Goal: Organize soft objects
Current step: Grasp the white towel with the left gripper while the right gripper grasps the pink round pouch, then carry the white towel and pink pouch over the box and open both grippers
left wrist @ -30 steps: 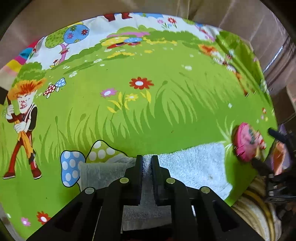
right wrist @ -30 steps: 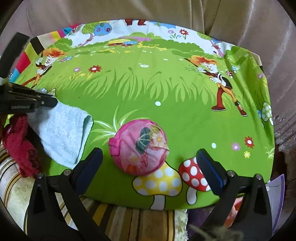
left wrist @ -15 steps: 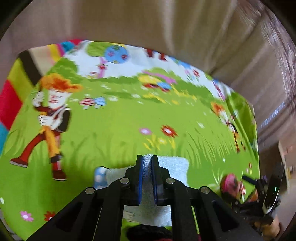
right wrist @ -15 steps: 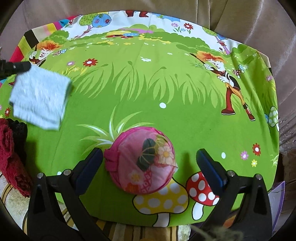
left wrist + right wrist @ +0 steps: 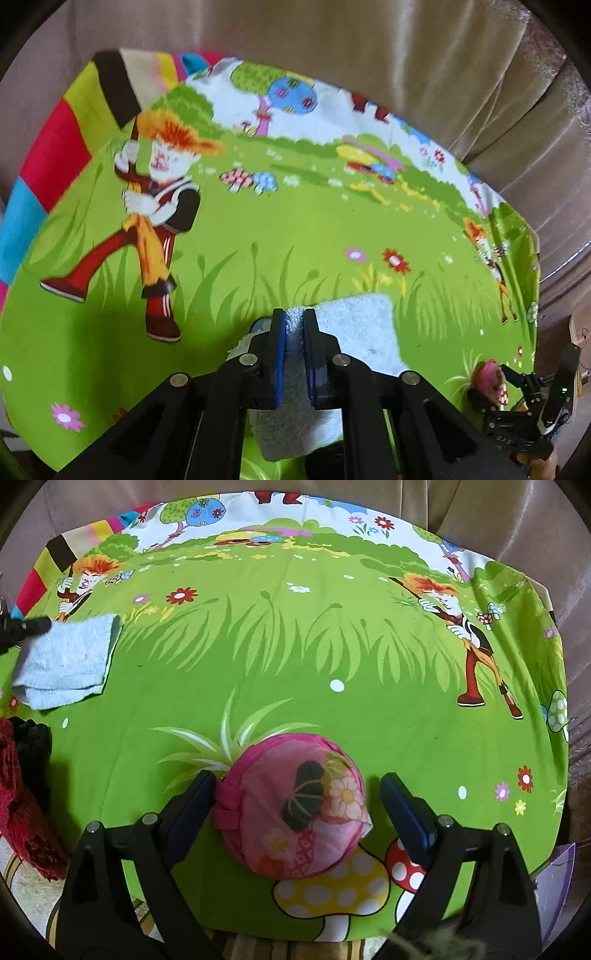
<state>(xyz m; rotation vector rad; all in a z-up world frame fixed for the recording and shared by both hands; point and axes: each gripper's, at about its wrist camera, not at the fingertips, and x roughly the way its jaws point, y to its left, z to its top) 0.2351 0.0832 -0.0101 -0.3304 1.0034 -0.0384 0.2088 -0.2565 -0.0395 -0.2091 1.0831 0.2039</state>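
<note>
Two tools low over cloth, left tool (image 5: 293, 325) pinching towel (image 5: 354, 332), right tool (image 5: 297, 797) spread around pink ball (image 5: 295, 808)

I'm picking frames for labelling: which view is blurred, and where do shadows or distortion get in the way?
Left wrist view: motion blur softens the printed cloth; the folded towel in the left hand-held gripper stays sharp. Right wrist view: crisp; the pink pouch casts a soft shadow rightward; fisheye bends the cloth edges and darkens the corners in both.

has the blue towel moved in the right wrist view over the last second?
Yes. The blue towel, held by the left tongs, has travelled away from the cloth's near edge toward the printed red flower.
</note>
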